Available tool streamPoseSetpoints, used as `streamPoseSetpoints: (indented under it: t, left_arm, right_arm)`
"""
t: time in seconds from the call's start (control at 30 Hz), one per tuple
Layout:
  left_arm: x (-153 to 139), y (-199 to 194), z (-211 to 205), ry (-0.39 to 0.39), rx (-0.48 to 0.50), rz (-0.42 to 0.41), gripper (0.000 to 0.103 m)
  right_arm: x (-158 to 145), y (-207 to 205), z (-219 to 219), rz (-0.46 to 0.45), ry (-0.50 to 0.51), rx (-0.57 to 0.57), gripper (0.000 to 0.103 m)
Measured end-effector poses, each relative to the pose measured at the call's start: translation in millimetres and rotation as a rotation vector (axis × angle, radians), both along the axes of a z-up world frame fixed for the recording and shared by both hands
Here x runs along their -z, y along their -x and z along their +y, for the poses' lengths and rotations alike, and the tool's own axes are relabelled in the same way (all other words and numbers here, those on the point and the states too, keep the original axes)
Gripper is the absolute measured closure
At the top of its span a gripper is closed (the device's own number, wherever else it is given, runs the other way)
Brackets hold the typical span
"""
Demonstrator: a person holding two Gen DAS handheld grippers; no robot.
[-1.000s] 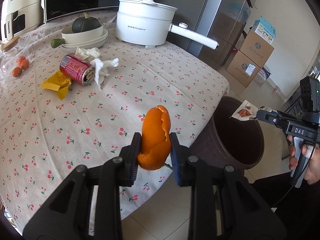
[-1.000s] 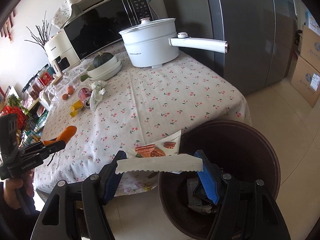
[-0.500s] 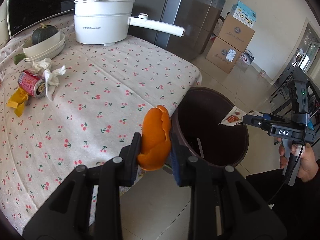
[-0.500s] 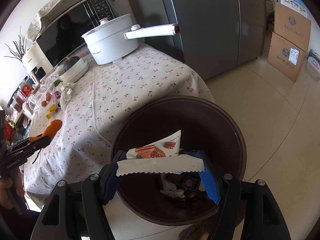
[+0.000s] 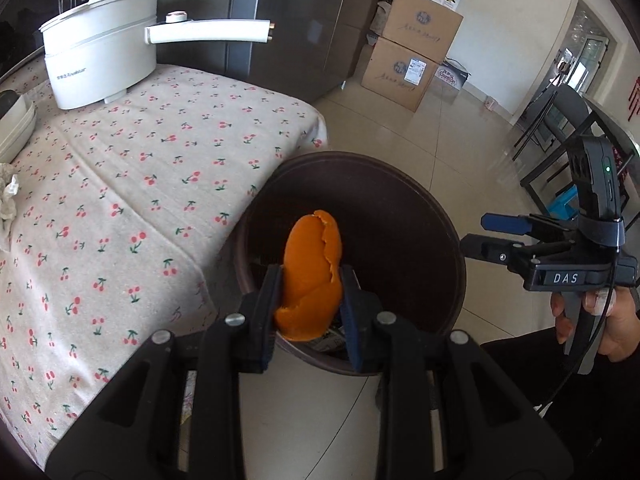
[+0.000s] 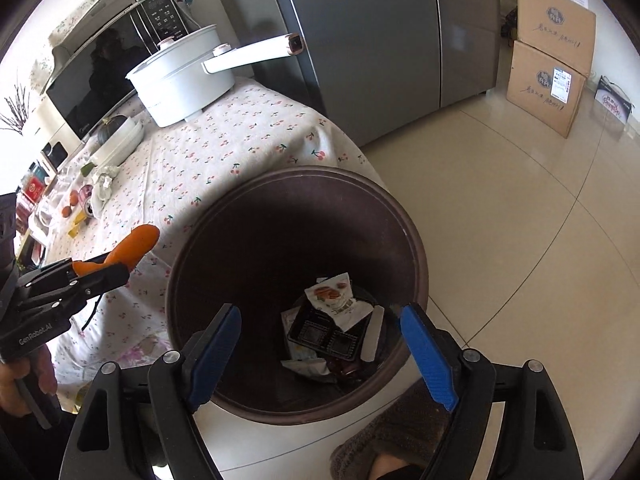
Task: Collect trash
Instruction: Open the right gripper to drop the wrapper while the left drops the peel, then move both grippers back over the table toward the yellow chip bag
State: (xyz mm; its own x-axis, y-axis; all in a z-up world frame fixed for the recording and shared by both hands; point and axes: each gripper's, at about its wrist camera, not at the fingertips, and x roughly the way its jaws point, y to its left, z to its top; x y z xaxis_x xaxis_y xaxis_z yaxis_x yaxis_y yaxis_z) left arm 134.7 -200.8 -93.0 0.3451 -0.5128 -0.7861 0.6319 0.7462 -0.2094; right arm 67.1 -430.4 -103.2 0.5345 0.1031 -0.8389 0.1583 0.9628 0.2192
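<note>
My left gripper is shut on a curled orange peel and holds it above the near rim of the dark brown bin. From the right wrist view the same peel hangs at the bin's left side, beside the table edge. My right gripper hovers over the bin with its jaws opening and nothing between them. A snack wrapper lies inside on a black tray and other rubbish.
A cherry-print tablecloth covers the table, which carries a white pot with a long handle. A red can and crumpled tissue lie at its far end. Cardboard boxes and a fridge stand behind.
The snack wrapper left my right gripper and dropped into the bin as its jaws widened. My left gripper carried the peel from over the table to over the bin.
</note>
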Motion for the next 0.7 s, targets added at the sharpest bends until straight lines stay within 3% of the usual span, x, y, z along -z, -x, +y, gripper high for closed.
streamPoseSetpoints:
  t: [0.3, 0.33, 0.37, 0.43, 0.7]
  left_arm:
    - [12, 1, -31, -0.010, 0.067, 0.000, 0.069]
    - [13, 1, -33, -0.025, 0.068, 0.000, 0.058]
    - [13, 1, -34, -0.043, 0.057, -0.006, 0.039]
    - [10, 1, -34, -0.068, 0.021, -0.032, 0.018]
    - [16, -9, -15, -0.112, -0.049, 0.004, 0.012]
  right_arm:
    - [5, 6, -16, 0.016, 0.006, 0.024, 0.019]
    - [5, 6, -17, 0.018, 0.005, 0.026, 0.019]
    - [6, 6, -18, 0.019, 0.005, 0.027, 0.019]
    - [6, 6, -19, 0.020, 0.006, 0.028, 0.019]
    - [6, 2, -13, 0.025, 0.011, 0.016, 0.019]
